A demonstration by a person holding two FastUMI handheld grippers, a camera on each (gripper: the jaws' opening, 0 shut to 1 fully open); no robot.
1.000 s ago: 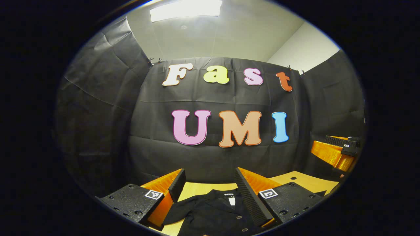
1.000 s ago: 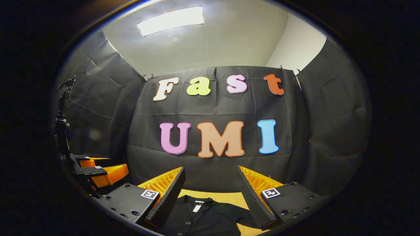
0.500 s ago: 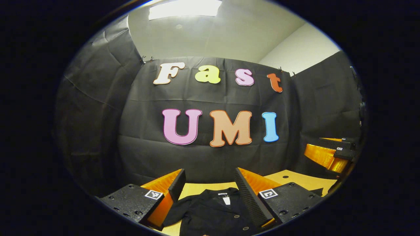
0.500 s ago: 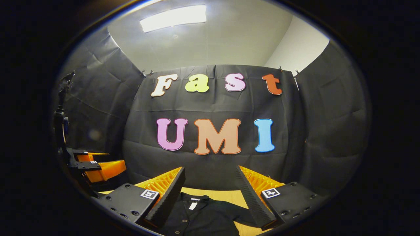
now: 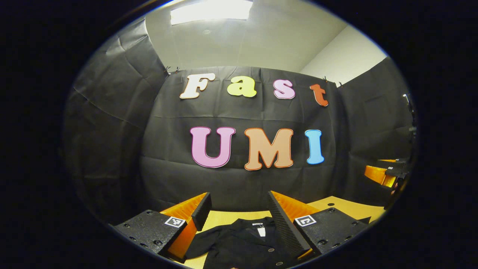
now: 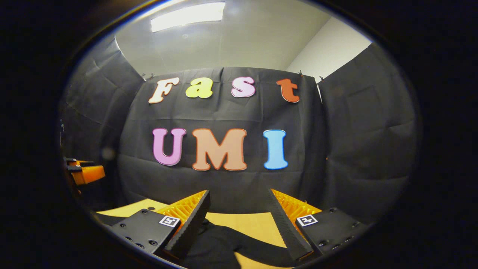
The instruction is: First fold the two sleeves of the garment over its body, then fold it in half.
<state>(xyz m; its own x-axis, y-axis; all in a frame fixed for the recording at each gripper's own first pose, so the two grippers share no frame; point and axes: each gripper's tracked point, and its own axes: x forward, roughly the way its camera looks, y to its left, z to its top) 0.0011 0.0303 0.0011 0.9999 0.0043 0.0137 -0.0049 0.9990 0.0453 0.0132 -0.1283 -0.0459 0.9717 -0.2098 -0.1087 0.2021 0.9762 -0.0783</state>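
A black buttoned garment point(image 5: 239, 244) lies flat on the wooden table point(image 5: 336, 207), its collar and white neck tag point(image 5: 261, 231) toward the back wall. My left gripper point(image 5: 238, 197) hovers open over the collar and the left shoulder, touching nothing. In the right gripper view one black sleeve point(image 6: 257, 246) stretches to the right across the table point(image 6: 254, 224). My right gripper point(image 6: 239, 194) hangs open above that sleeve with nothing between its fingers. Each gripper also shows small at the other view's edge: the right gripper point(image 5: 388, 173), the left gripper point(image 6: 84, 173).
The black cloth wall point(image 5: 239, 179) closes the booth just behind the table's far edge. Small round holes point(image 5: 330, 204) mark the tabletop at the right. Bare wood lies beyond the sleeve in the right gripper view.
My right gripper has swung to the right, from over the collar to over the sleeve. It has drawn farther from the left gripper. The left gripper has barely shifted. Both stay open.
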